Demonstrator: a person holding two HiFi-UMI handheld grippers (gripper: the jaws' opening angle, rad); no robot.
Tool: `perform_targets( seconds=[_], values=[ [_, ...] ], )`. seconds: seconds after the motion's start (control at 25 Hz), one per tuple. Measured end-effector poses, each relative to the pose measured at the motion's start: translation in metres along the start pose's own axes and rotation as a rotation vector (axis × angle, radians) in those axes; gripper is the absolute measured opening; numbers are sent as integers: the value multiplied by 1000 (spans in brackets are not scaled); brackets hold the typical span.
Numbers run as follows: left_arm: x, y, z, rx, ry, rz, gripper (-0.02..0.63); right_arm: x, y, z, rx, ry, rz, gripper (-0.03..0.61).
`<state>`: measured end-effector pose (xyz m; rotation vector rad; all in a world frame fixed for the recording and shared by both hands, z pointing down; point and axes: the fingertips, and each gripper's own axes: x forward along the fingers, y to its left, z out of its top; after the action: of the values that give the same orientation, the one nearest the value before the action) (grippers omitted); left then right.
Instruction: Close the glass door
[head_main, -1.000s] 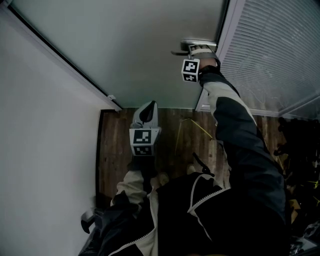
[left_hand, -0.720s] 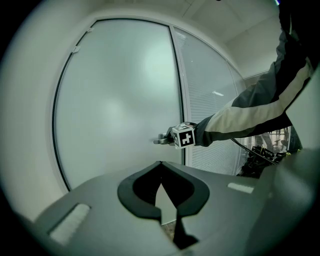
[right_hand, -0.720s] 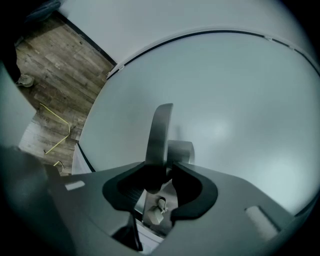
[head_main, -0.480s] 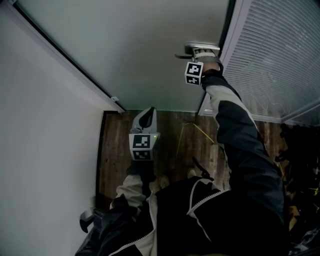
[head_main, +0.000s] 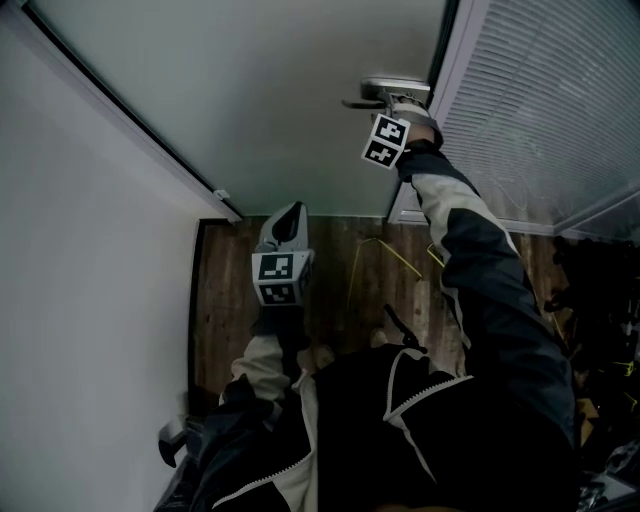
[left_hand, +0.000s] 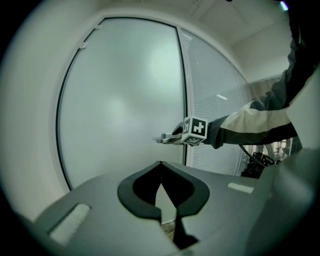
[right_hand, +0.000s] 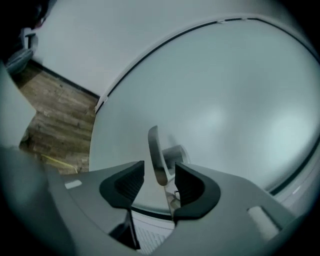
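Observation:
The frosted glass door (head_main: 300, 90) fills the upper head view, and its metal lever handle (head_main: 372, 90) sits by the door's right edge. My right gripper (head_main: 398, 103) is at that handle. In the right gripper view the lever (right_hand: 156, 157) stands between the dark pads (right_hand: 192, 187) with a gap on each side; the jaws of the right gripper (right_hand: 160, 180) are opening. My left gripper (head_main: 288, 218) hangs low over the floor, away from the door, its jaws (left_hand: 160, 167) together with nothing in them. From the left gripper view, the handle (left_hand: 164, 140) shows beside the right gripper's marker cube (left_hand: 195, 131).
A glazed panel with slatted blinds (head_main: 540, 110) adjoins the door on the right. A white wall (head_main: 80, 300) runs along the left. Below is dark wood flooring (head_main: 230, 300) with a yellow cord (head_main: 395, 255) on it. Dark clutter (head_main: 600, 320) lies at far right.
The right gripper's marker cube has tilted as the wrist rolled at the handle. The left gripper has hardly shifted.

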<state>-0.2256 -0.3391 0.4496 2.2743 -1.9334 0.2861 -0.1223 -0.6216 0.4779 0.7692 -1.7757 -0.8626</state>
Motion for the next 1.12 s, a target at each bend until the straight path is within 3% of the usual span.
perform_targets(
  seconds=[0.08,0.24,0.4,0.8,1.12],
  values=[
    [8,-3,6,-32,-21,-13,3,-36,5,9,153,-81,8,148],
    [18,-16,27,-59,-72,-56,3,-120,41,29,596,-247,108,34],
    [26,-34,39,-98,-104,-130,3,-183,73,34,833,-316,115,5],
    [26,-91,30,-76,-100,-267,3,-249,105,-9,1096,-294,27,3],
    [25,-105,32,-58,-94,-289,3,-259,96,-26,1143,-291,-23,2]
  ],
)
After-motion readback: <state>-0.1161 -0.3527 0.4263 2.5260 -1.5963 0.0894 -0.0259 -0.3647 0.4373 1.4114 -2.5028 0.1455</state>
